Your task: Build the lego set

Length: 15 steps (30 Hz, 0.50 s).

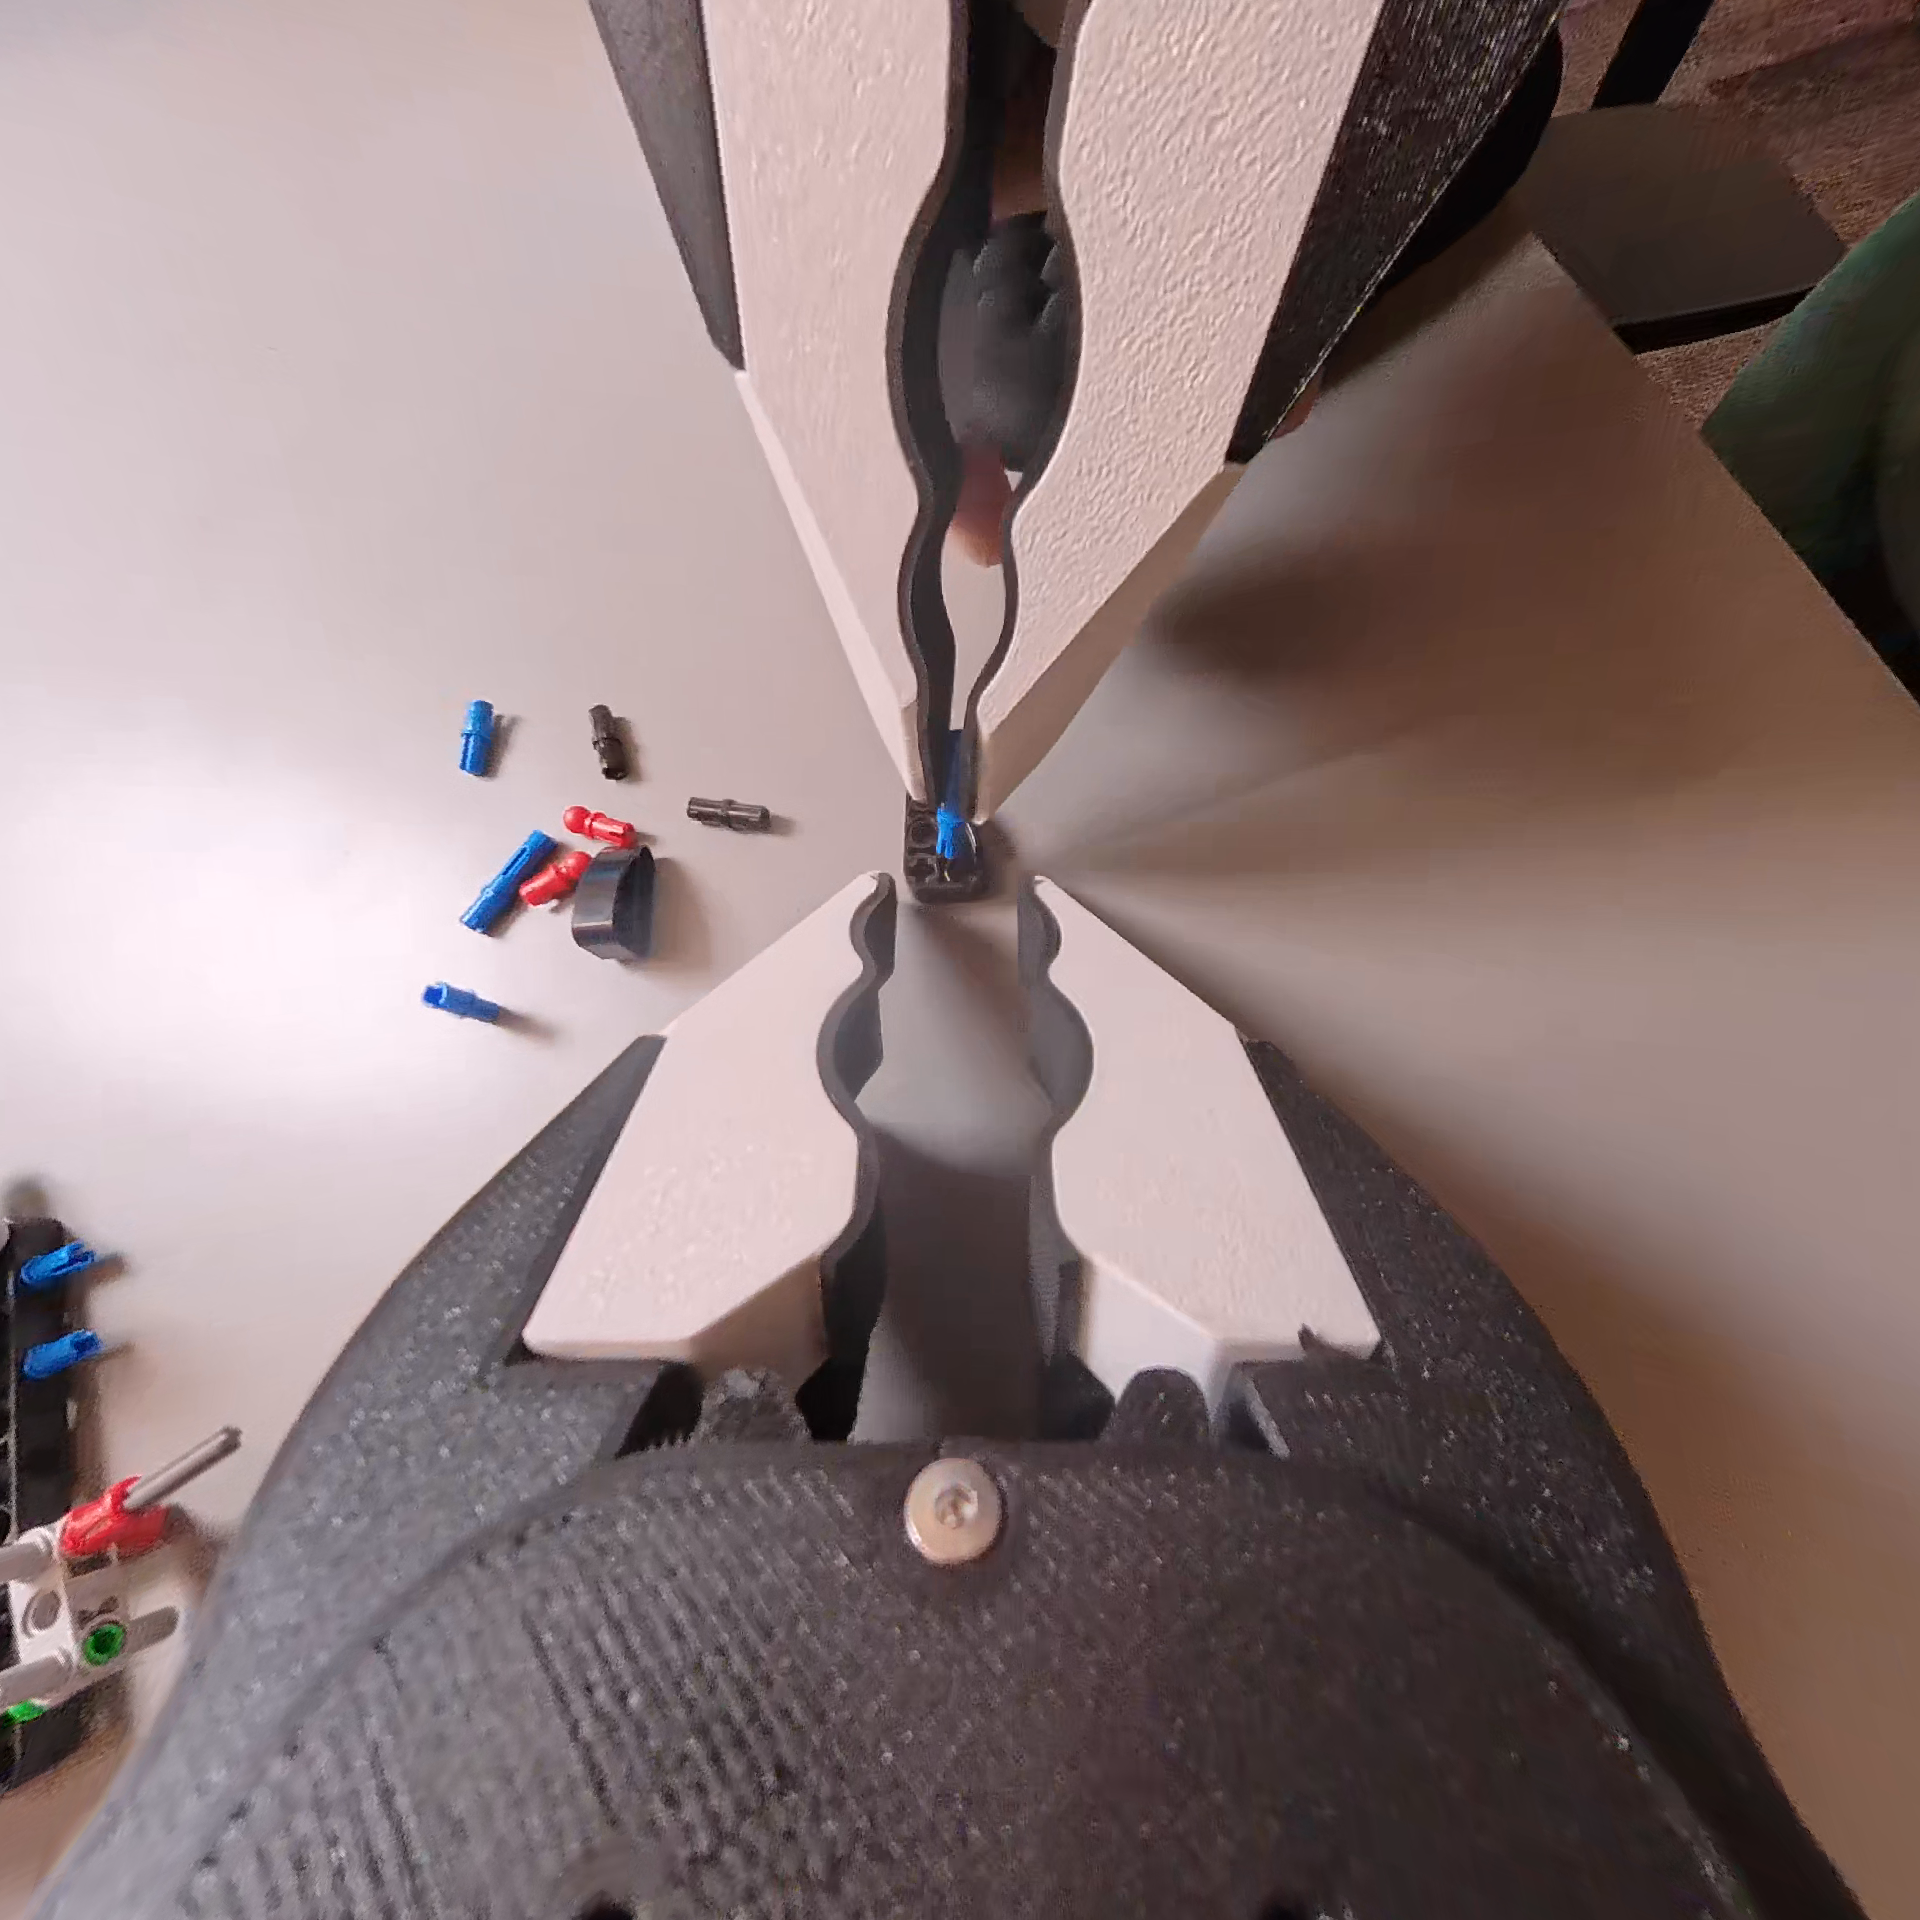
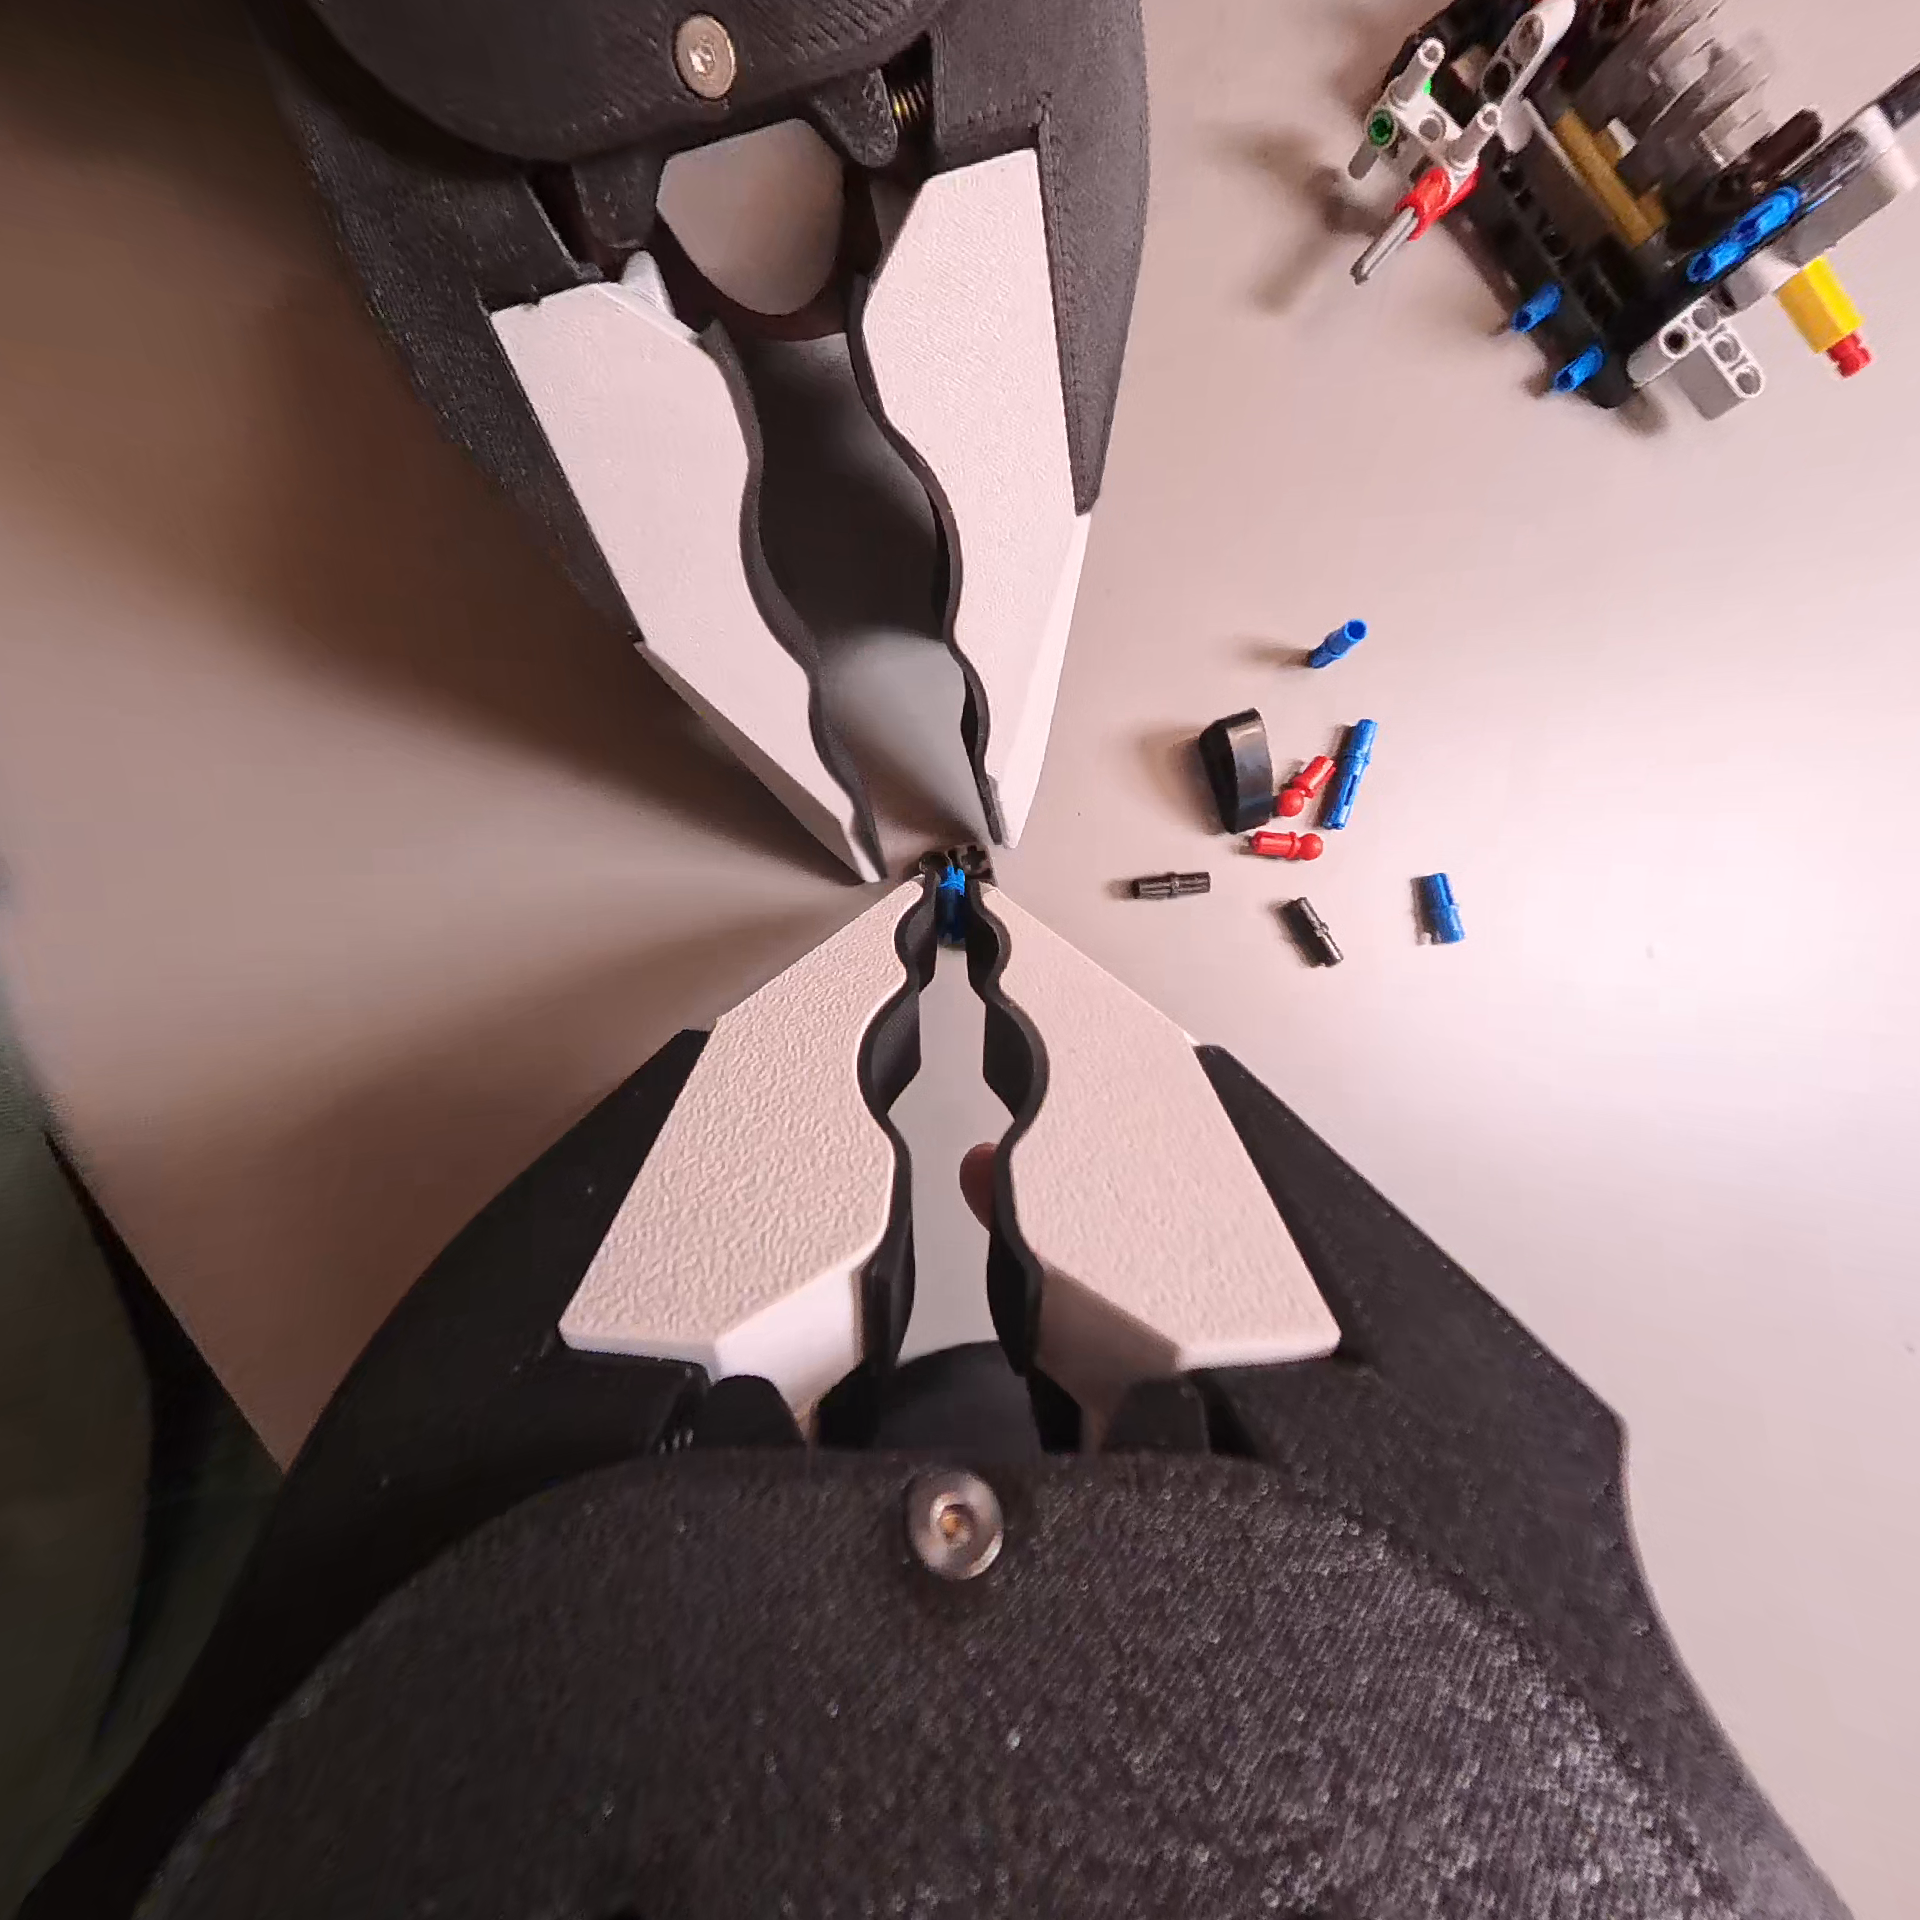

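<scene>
- Partly built model point(image 1: 52, 1507): cut off by the left edge in the left wrist view, motion-blurred; cropped by the top edge point(image 2: 1621, 187) in the right wrist view.
- Small black piece point(image 1: 940, 857): mostly hidden between fingertips; shape unclear.
- Blue pin point(image 2: 951, 899): only a sliver shows between the fingers point(image 2: 790, 1122).
- Surface point(image 1: 1455, 831): smeared by blur beside the tips.

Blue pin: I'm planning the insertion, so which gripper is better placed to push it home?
Right. The right gripper is shut on the blue pin, its tip at the black piece; the left gripper only flanks that piece.
</scene>
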{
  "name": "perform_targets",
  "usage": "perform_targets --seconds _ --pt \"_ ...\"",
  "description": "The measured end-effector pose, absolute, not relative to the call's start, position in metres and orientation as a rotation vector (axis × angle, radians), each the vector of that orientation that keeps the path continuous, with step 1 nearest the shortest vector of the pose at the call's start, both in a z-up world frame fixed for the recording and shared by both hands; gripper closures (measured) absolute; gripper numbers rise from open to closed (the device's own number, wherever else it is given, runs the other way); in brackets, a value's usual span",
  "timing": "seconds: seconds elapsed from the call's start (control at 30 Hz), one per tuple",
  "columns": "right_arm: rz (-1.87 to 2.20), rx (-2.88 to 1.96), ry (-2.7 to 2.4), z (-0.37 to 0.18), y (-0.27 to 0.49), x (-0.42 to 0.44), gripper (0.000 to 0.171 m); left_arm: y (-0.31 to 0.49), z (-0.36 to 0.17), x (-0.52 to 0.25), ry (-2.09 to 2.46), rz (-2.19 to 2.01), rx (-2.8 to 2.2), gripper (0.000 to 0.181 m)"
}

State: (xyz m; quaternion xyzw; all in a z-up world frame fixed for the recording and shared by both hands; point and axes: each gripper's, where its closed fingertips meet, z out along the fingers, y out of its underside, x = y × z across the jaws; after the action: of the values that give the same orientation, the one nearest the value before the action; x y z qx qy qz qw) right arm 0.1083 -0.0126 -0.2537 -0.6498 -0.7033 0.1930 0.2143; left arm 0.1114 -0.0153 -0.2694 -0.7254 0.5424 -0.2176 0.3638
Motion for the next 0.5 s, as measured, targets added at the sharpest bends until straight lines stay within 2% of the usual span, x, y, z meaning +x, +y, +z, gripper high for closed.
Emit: perform_targets --seconds 0.5 --pt "0.419 -1.853 -2.11 -0.2572 -0.0138 0.1018 0.17 -0.0099 -0.2695 0.1109 1.365 -0.496 -1.858 0.167"
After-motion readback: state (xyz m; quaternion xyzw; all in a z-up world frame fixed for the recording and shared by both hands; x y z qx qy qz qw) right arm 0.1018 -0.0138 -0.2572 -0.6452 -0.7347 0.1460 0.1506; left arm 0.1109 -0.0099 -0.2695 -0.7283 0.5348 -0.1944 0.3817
